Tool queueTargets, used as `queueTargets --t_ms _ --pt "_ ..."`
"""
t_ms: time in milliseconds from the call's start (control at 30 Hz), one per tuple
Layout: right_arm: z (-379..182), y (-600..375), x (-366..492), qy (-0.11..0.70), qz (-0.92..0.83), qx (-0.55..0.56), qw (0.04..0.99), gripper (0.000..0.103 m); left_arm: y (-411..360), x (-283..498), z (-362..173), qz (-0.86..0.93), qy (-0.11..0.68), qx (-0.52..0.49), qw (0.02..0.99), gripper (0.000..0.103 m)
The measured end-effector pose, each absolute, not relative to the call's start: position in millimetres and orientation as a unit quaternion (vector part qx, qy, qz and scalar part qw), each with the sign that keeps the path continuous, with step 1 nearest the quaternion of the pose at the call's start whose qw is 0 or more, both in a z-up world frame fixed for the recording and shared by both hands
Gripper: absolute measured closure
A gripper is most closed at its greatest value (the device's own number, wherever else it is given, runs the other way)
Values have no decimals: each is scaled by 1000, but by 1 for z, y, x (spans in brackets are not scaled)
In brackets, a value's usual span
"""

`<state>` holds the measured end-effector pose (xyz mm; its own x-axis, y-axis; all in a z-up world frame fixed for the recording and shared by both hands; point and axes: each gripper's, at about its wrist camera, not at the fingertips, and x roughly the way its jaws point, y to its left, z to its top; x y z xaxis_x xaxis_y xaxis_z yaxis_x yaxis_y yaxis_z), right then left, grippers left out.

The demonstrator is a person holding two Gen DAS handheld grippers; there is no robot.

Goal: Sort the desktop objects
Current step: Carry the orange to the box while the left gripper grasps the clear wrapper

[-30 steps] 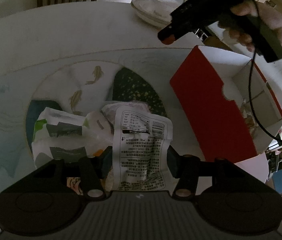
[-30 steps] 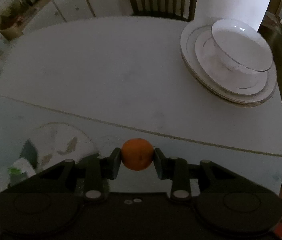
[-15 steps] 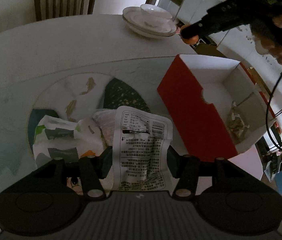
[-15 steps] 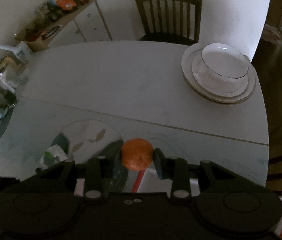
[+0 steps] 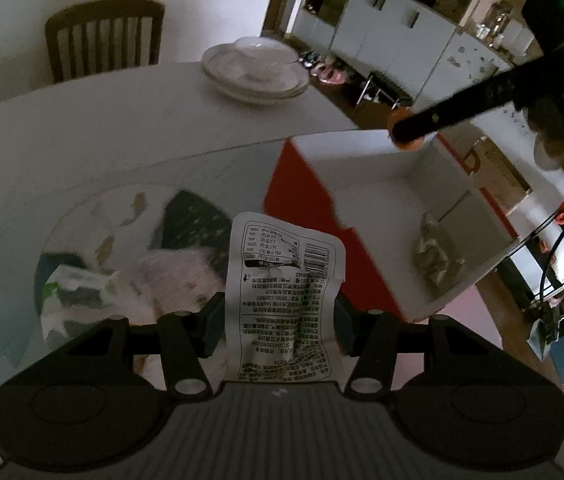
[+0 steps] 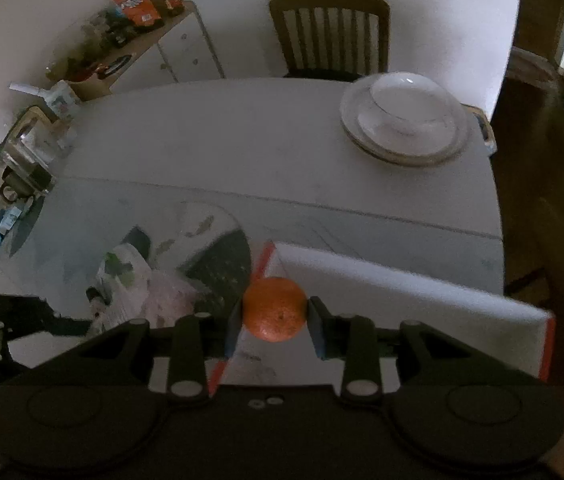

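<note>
Left wrist view: both grippers loaded and raised over the table [image 5: 102,128], box [image 5: 366,184] is the drop target.
Largest first: round white table, then open red-sided box near its right edge with one small packet [image 5: 436,256] already inside, then decorated plate [image 5: 122,216] with leftover wrappers [image 5: 122,284], stacked dishes [image 5: 256,66] far side. Left gripper [image 5: 280,322] clamps a printed snack packet [image 5: 284,292], held above the plate, beside the box. Right gripper [image 6: 274,322] pinches an orange [image 6: 274,309] just over the box's near corner. Step looks like carry-to-box. Next move probably needs each gripper brought over the box opening, lowered, then released; packet is floppy, may snag on the wall.
</note>
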<state>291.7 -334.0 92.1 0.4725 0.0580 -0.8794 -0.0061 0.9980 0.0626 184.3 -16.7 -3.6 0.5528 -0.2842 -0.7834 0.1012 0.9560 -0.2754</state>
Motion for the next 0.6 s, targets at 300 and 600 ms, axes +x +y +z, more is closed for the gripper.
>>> queueTargets --t_ms 300,600 --pt "86 -366 250 518 1 38 854 69 -63 196 10 -137 451 -79 878 49" --pt "75 -394 220 528 -6 49 848 69 -105 219 11 -155 454 -51 876 49"
